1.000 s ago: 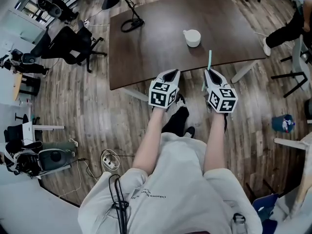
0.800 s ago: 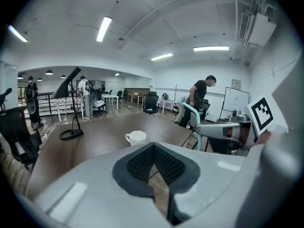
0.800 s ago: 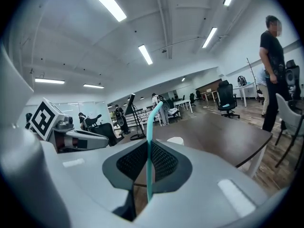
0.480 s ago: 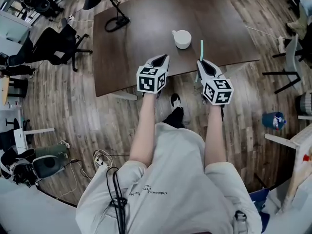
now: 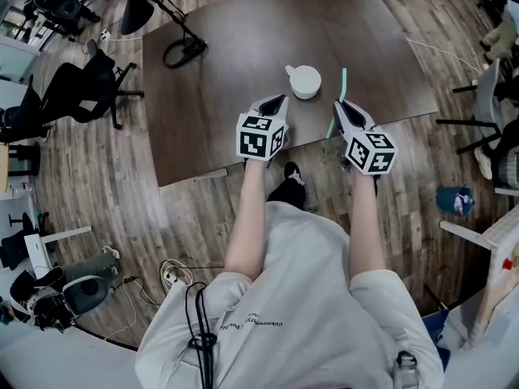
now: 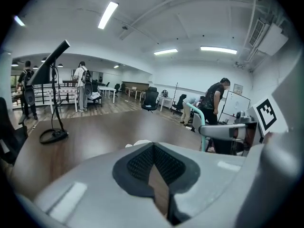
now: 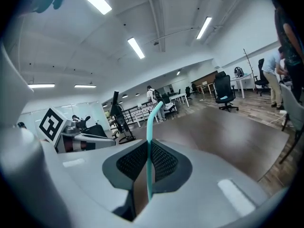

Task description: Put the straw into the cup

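A dark brown table (image 5: 243, 31) is seen from above, and a white cup (image 5: 306, 81) stands upright on it near the front edge. The right gripper (image 5: 341, 108) is held just to the right of the cup, apart from it. In the right gripper view its jaws are seen clenched on a teal straw (image 7: 149, 151), which is pinched between the ribbed pads and rises past them to a bent tip. In the head view the straw is seen beside the cup — not in it — with its upper end over the table. The left gripper (image 5: 274, 104) is held just left of the cup. Its jaws are pressed together with nothing between them, and the cup's rim is glimpsed just over them in the left gripper view. A cube (image 5: 261, 136) with black-and-white square markers is carried on each gripper; only patterns are shown, no letters. A line of small print (image 5: 261, 324) is noted on the person's white shirt — too small to be read. A black stand with a looped base (image 5: 182, 51) is placed at the table's far left.
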`<move>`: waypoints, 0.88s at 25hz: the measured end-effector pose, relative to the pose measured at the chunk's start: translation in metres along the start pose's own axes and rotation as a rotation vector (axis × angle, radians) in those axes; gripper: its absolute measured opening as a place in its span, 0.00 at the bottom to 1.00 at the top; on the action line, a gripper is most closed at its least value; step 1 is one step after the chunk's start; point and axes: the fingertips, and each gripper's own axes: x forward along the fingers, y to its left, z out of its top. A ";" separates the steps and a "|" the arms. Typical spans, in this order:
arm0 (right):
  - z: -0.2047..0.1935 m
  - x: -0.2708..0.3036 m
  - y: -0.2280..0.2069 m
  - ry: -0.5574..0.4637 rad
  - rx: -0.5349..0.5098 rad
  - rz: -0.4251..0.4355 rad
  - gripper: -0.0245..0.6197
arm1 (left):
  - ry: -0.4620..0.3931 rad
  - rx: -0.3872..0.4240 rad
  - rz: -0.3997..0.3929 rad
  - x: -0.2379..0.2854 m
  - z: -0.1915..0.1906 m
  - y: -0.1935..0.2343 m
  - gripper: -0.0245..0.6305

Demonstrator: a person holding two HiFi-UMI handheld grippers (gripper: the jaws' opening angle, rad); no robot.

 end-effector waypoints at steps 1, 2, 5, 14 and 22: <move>0.003 0.008 -0.004 0.000 0.006 -0.005 0.11 | 0.005 0.007 -0.003 0.008 0.002 0.005 0.04; 0.005 0.018 -0.008 0.005 0.007 -0.007 0.11 | 0.009 0.007 -0.007 0.017 0.005 0.011 0.04; 0.011 0.051 -0.015 0.054 -0.009 0.010 0.11 | 0.001 -0.049 -0.019 0.047 0.018 0.031 0.04; 0.033 0.105 -0.043 0.019 0.112 0.007 0.11 | 0.023 -0.084 -0.047 0.095 0.040 0.063 0.04; 0.054 0.126 -0.050 -0.051 0.099 0.042 0.11 | 0.076 -0.078 -0.046 0.102 0.018 0.063 0.04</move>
